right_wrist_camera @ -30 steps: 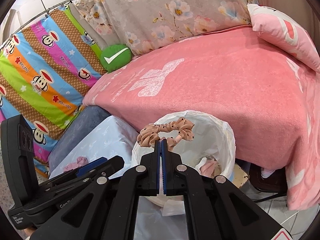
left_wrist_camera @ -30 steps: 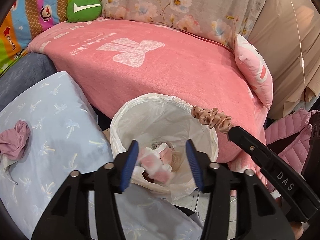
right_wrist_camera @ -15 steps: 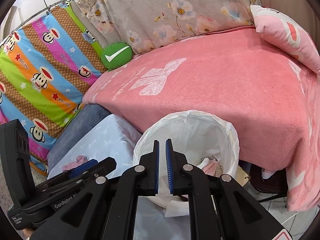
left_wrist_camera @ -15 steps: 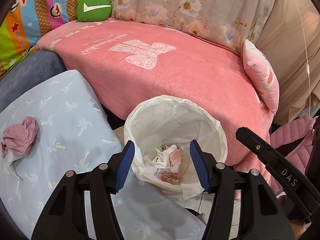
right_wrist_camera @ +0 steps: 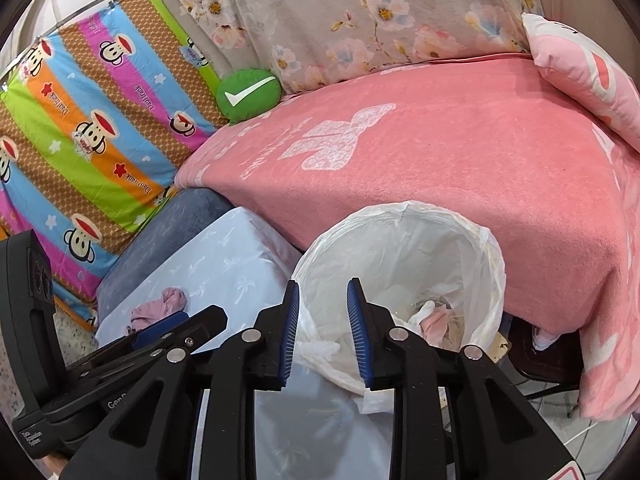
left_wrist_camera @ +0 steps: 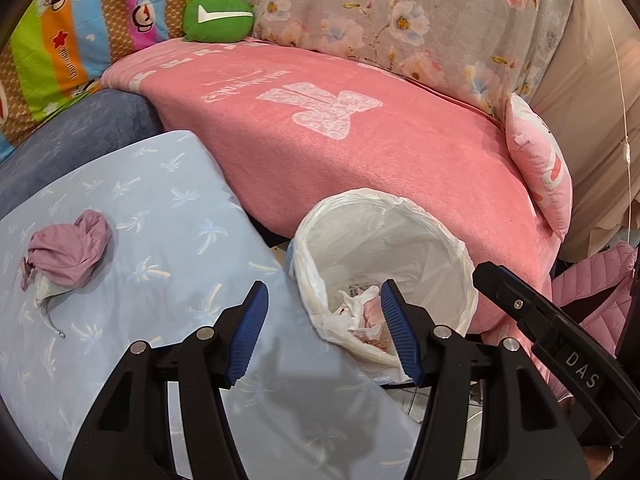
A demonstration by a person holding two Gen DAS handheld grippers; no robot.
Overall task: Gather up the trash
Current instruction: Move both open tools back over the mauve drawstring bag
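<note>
While both tongs are hanging empty over the bin, one scrap is waiting.

Pink blanket (left_wrist_camera: 400, 152) is lying behind; pale blue pillow (left_wrist_camera: 140, 240) w/ palm print is sitting beside lined trash bin (left_wrist_camera: 460, 248), which is holding crumpled tissues etc. Left gripper (left_wrist_camera: 324, 334) is standing spread, nothing btwn pads; right gripper (right_wrist_camera: 322, 334) has just been opening, also gripping nothing. Crumpled purple wrapper (left_wrist_camera: 68, 254) is lying on the pillow, well apart from left tongs, off to their left — prob. next pickup.
</note>
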